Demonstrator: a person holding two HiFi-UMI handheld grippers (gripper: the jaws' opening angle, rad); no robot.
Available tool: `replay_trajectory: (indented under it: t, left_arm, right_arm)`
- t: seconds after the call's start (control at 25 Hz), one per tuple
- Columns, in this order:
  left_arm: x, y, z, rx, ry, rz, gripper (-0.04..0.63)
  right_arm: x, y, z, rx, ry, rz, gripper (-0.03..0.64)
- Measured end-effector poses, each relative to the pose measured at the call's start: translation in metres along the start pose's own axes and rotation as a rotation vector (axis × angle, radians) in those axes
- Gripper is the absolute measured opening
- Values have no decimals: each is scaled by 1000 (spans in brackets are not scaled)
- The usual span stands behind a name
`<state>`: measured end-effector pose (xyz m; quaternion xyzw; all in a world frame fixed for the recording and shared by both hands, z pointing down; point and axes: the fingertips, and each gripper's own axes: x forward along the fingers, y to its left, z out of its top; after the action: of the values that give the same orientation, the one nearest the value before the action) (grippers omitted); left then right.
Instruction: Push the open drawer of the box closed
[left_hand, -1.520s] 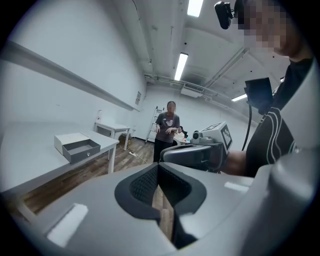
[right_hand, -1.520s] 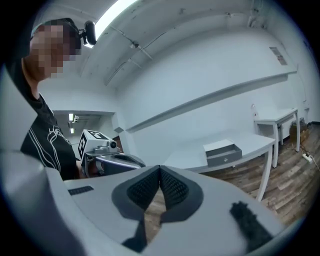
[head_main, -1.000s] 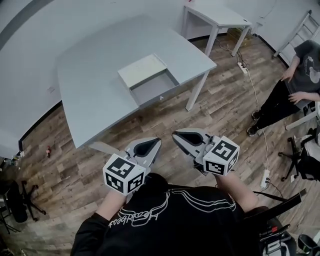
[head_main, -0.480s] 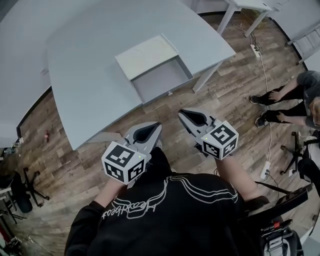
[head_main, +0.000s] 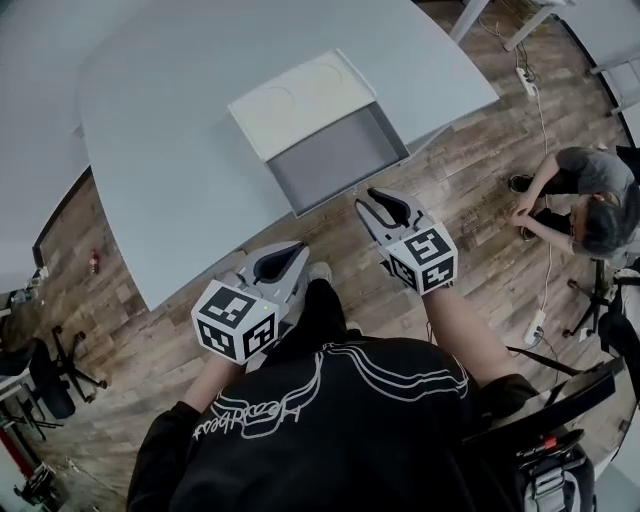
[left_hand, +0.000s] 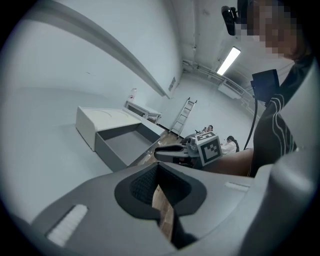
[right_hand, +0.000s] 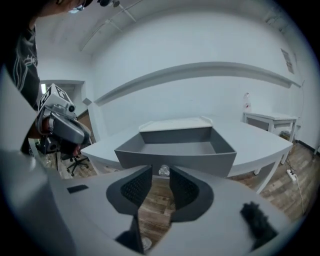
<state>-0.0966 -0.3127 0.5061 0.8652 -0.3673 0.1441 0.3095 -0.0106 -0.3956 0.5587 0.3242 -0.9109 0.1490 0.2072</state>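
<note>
A gray table (head_main: 170, 170) carries a white box (head_main: 300, 100). The box's gray drawer (head_main: 335, 158) stands pulled fully out toward the person. The drawer's inside is bare, and its front panel reaches about to the table's near edge.

The right tool (head_main: 362, 197) points at that front panel from over the wooden floor (head_main: 480, 190), close to it but apart from it. Its jaws are a little way apart with nothing gripped. In the right gripper view the small round knob (right_hand: 163, 171) on the drawer front shows through the narrow gap between them.

The left tool (head_main: 303, 246) is held lower and further back, beside the person's legs and short of the table's edge. It angles toward the drawer's left corner. Its jaws are drawn together at the tips and hold nothing; only a sliver of floor shows behind the pads.

Off to the right, well apart from the table, another person (head_main: 585, 190) crouches on the floor. An office chair (head_main: 50, 370) stands at the far left.
</note>
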Motion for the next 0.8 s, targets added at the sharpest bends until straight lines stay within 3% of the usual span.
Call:
replay_trajectory:
  t: [0.36, 0.8]
  left_arm:
    - [-6, 30, 4, -27, -3, 36, 8]
    - [-6, 54, 23, -67, -39, 62, 8]
  right_arm:
    - [22, -7, -16, 50, 39, -20, 101]
    - [20, -11, -2, 104, 39, -31, 80]
